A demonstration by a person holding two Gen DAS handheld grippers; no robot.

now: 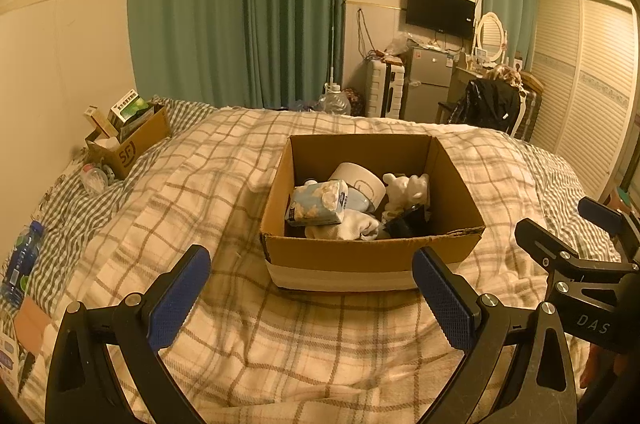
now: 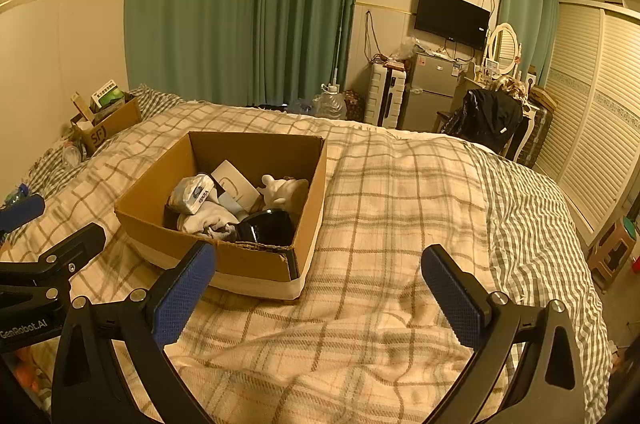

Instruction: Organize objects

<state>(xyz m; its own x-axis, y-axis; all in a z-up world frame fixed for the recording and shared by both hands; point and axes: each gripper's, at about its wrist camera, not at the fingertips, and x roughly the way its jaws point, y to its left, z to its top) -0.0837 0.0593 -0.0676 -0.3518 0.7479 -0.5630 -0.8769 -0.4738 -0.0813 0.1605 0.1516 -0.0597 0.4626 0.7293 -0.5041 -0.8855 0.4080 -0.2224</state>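
Note:
An open cardboard box (image 1: pixel 372 256) sits on the plaid bed cover, also in the right wrist view (image 2: pixel 240 264). It holds a tissue pack (image 1: pixel 318 203), a white roll (image 1: pixel 360 179), a white plush toy (image 1: pixel 408 189), white socks (image 1: pixel 344 228) and a black object (image 2: pixel 266 226). My left gripper (image 1: pixel 312 298) is open and empty, just in front of the box. My right gripper (image 2: pixel 320 298) is open and empty, in front and to the right of the box. Each gripper shows at the edge of the other's view.
A smaller cardboard box (image 1: pixel 132 139) with packets stands at the bed's far left by the wall. A blue water bottle (image 1: pixel 22 258) lies at the left edge. Beyond the bed are green curtains, a fridge (image 1: pixel 426 87), a chair with a black jacket (image 1: pixel 486 103) and wardrobe doors at right.

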